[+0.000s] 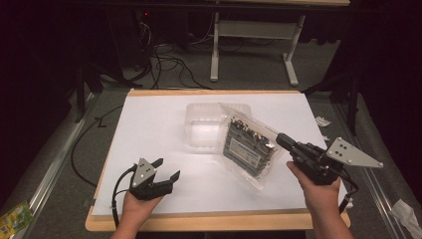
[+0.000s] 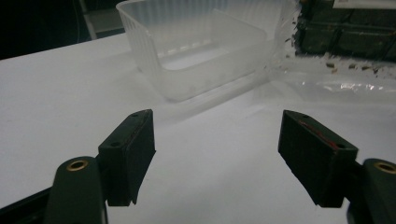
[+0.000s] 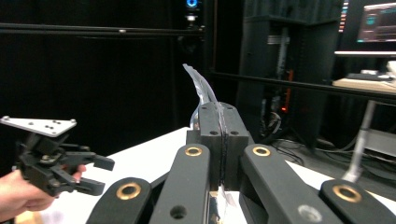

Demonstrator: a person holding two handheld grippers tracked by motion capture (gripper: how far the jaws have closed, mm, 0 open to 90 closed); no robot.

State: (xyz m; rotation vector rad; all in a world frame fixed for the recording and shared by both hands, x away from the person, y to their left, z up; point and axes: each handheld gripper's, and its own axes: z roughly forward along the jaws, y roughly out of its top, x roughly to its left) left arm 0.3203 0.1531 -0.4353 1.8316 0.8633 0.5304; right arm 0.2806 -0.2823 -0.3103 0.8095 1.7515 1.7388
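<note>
**Clear bag pinched at the bench's right side**

A white sheet covers the wooden bench [image 1: 149, 92], with grey carpet, cables and a white frame in the dark room behind. The clear plastic bag [image 1: 249, 147], packed with dark blocks, is tilted, one corner over the translucent tub [image 1: 201, 124]. The right claw [image 3: 219, 126] is clamped on its edge. The left claw [image 1: 166, 169] stands apart, nothing between, near the front.

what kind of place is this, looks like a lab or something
Probably a lab or recording studio rather than a home. Black curtains surround a wooden table covered by a white sheet, loose cables trail over the grey carpet behind it, and a lit monitor sits on a desk off to one side.
</note>
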